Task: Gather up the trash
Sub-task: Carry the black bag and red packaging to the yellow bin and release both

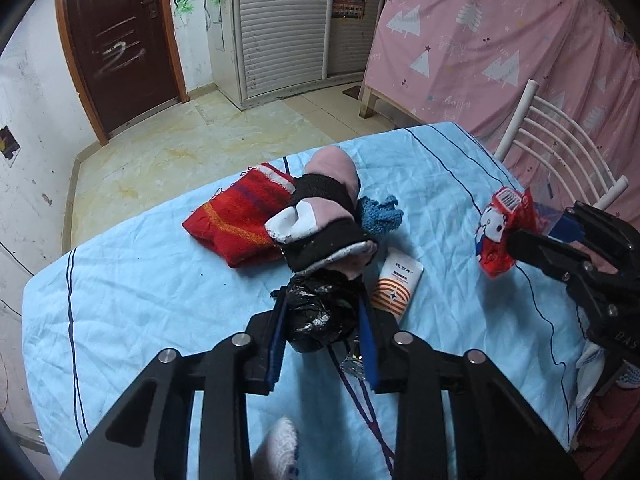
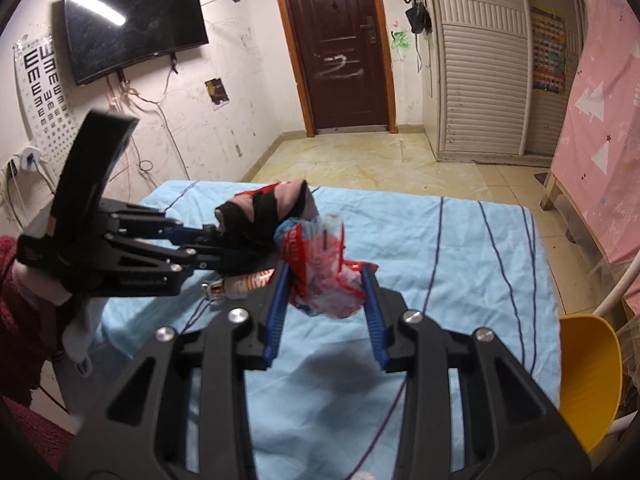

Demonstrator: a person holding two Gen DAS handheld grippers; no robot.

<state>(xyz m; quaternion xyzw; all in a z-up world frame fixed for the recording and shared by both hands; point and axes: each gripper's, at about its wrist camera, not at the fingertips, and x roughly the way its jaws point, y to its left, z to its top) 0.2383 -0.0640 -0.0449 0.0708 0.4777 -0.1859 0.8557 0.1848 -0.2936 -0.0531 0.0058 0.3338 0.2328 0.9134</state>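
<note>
Black, crinkled and glossy with pale smears, a wad of plastic film (image 1: pixel 320 312) sits between the blue pads of the left gripper (image 1: pixel 324 320) in the left wrist view; both pads press against its sides, so the jaws are clamped on it, and it rests on or just above the light-blue striped cloth (image 1: pixel 140 280) covering the table. Just beyond the wad lies a heap of clothes: a red striped knit (image 1: pixel 236 220), a black-and-pink piece (image 1: pixel 324 216) and a blue fuzzy scrap (image 1: pixel 380 212). A white tube with orange stripes (image 1: pixel 396 284) lies flat beside the wad, to its right. At the right edge, the right gripper (image 1: pixel 516 240) holds a red snack wrapper (image 1: pixel 500 232) printed with a cartoon cat and a barcode, raised above the cloth. Right wrist view: the same wrapper (image 2: pixel 324 276), crumpled, red with clear and white patches, is pinched between the right gripper (image 2: pixel 326 280) pads, held clear of the cloth (image 2: pixel 460 260). The left gripper (image 2: pixel 212 240) reaches in from the left, its tips low near the clothes heap (image 2: pixel 268 208); its grip cannot be judged from here. A yellow bin rim (image 2: pixel 592 380) shows at lower right, off the table edge.
</note>
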